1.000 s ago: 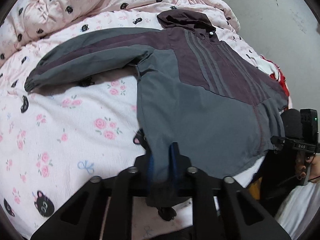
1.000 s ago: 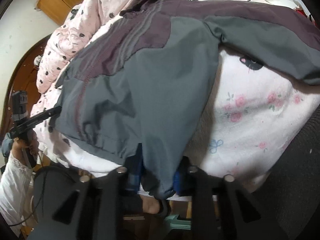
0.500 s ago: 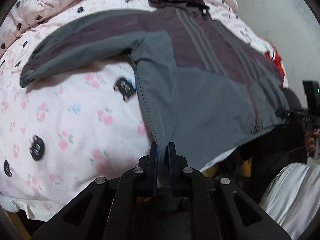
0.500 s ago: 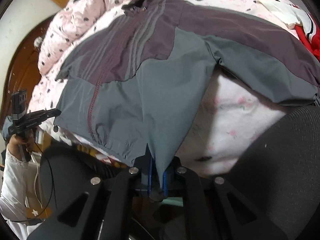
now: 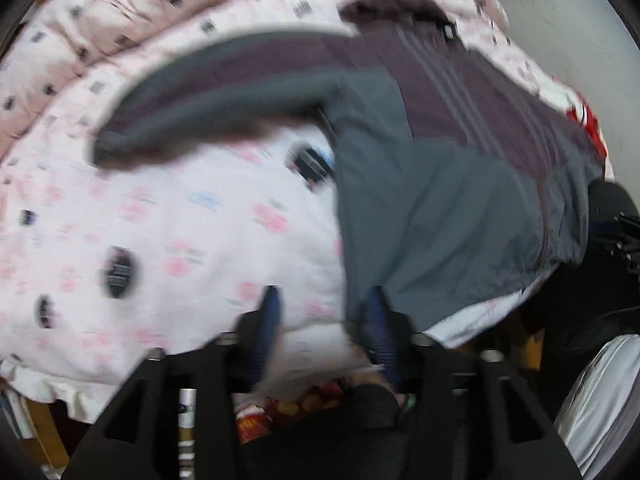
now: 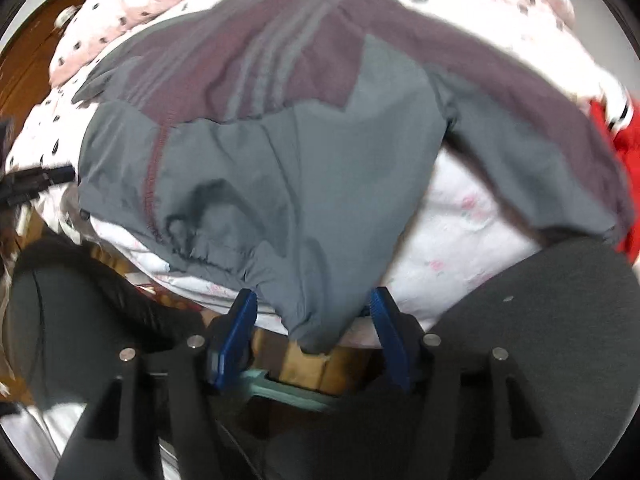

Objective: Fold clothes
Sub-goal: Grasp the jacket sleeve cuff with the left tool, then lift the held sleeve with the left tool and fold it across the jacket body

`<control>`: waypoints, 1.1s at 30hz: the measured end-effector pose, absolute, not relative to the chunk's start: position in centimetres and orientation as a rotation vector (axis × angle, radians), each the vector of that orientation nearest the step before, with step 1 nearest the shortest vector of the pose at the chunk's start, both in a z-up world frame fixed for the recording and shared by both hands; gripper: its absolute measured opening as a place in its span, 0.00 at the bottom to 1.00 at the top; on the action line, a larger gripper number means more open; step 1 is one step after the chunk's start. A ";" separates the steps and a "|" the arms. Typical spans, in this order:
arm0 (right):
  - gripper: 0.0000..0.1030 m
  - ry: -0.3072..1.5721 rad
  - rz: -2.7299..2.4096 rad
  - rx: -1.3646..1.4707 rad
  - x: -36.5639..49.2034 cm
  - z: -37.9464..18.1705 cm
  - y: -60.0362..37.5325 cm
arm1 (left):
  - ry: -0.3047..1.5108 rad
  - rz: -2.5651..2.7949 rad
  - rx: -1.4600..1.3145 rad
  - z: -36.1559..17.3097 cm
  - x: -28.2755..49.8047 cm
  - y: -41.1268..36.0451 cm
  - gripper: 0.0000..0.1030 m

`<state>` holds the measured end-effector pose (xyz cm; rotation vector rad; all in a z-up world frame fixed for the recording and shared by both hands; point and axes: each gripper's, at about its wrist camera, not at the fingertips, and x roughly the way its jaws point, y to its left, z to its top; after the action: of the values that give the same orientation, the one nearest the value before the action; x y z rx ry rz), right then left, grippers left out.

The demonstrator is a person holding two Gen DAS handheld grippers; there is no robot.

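Observation:
A grey and purple hooded jacket (image 5: 440,184) lies spread face up on the pink flowered bedsheet (image 5: 192,232), sleeves out to both sides. In the blurred left wrist view my left gripper (image 5: 322,320) is opening at the bed's near edge. The jacket's hem corner lies just inside its right finger (image 5: 376,320), and no pad presses on it. In the right wrist view the jacket (image 6: 280,168) hangs its other hem corner over the bed edge, loose between the blue fingers (image 6: 242,320). My right gripper (image 6: 312,312) is opening too, its pads clear of the cloth.
A red garment (image 6: 624,152) lies by the right sleeve cuff. A black chair seat (image 6: 540,300) sits close under the right gripper. A bunched pink quilt (image 5: 80,20) fills the far side of the bed. A wooden headboard (image 6: 24,60) stands at the left.
Both grippers were shut on the jacket's hem corners; their jaws have now spread and let the cloth go. The hem has dropped onto the bed edge, and both views have shifted.

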<state>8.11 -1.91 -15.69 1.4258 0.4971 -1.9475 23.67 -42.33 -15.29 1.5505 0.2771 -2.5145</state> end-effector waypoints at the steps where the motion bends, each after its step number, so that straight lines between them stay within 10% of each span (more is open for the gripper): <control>1: 0.59 0.519 -1.963 1.393 8.4 -14.9 -1.7 | 0.296 -2.515 1.485 -14.3 24.3 -43.3 0.59; 15: 0.69 0.600 -2.055 0.901 9.1 -8.8 -8.8 | 1.036 -2.333 0.890 -15.0 24.6 -55.5 0.68; 33: 0.69 0.441 -1.968 0.885 8.6 -11.2 -14.5 | 1.179 -2.270 0.726 -18.8 22.0 -57.9 0.68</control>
<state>8.60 -14.55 -11.25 0.8853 0.4408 -1.9676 21.98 -57.90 -18.81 0.7264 1.1787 -2.2701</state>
